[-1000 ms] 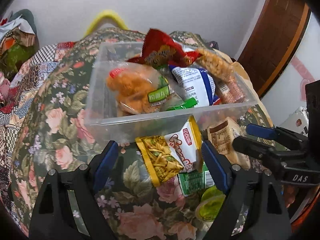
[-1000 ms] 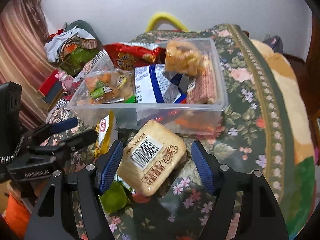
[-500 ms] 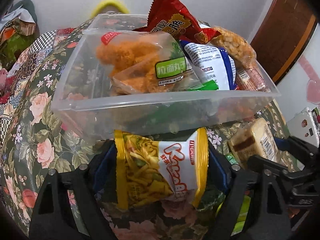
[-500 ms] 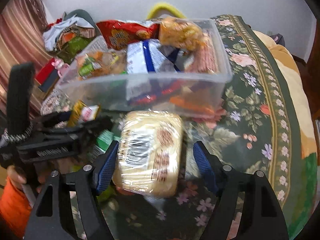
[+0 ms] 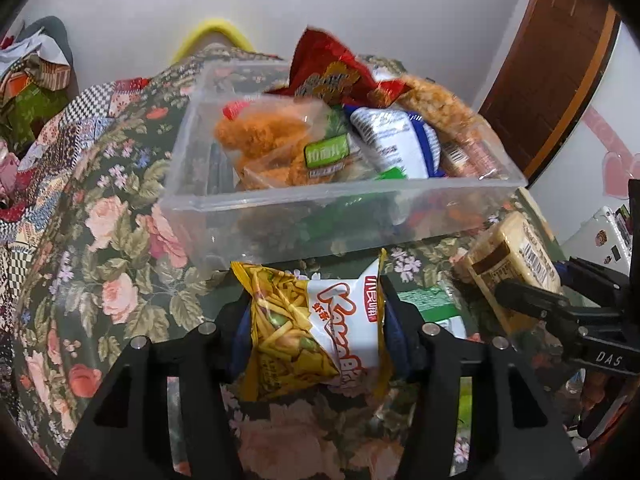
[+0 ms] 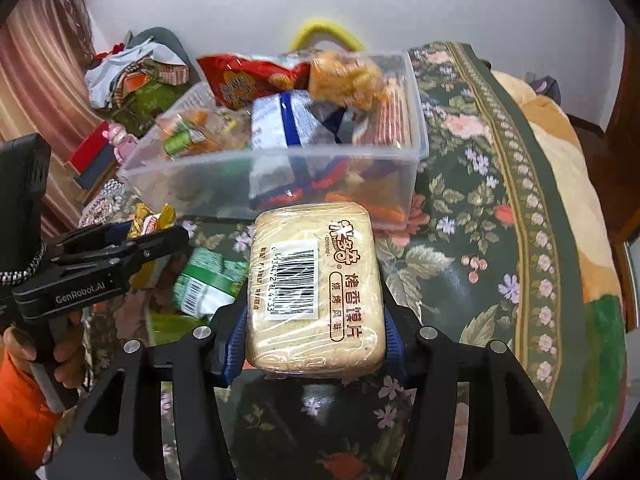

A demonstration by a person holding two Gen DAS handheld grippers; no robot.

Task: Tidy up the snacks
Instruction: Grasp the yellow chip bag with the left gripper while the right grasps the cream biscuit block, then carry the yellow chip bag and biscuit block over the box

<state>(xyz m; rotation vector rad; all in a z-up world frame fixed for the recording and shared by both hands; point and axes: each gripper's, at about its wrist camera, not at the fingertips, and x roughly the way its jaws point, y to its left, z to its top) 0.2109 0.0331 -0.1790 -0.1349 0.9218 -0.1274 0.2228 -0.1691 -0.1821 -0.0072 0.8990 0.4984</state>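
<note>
Floral cloth [image 5: 120,240] in dark green with pink roses covers the counter, and a white wall stands behind it. On the cloth sits a clear plastic bin [image 5: 340,200], already well filled: from my left camera I see a bag of orange fried pieces [image 5: 280,144] at the front, a red foil bag [image 5: 332,72] sticking up behind it, a white and blue packet [image 5: 396,140] in the middle and a bag of golden puffed snack [image 5: 440,100] at the far right corner. Something striped red lies along the bin's right wall, but I cannot read what it is.

My left gripper [image 5: 316,320] has its jaws pinching a yellow and white fries packet [image 5: 316,320], held just in front of the bin's near wall. My right gripper [image 6: 316,320] has its jaws pinching a wrapped toast block [image 6: 316,288] with a barcode label facing up, also just short of the bin.

The right camera shows what the left one mostly hides: a green and white packet [image 6: 208,280] lying on the cloth between the two grippers, and the hand [image 6: 60,352] in an orange sleeve holding the left tool. It also shows a heap of clothes and bags [image 6: 136,76] beside a striped curtain. The left camera alone shows a brown wooden door [image 5: 560,68] at the right.
</note>
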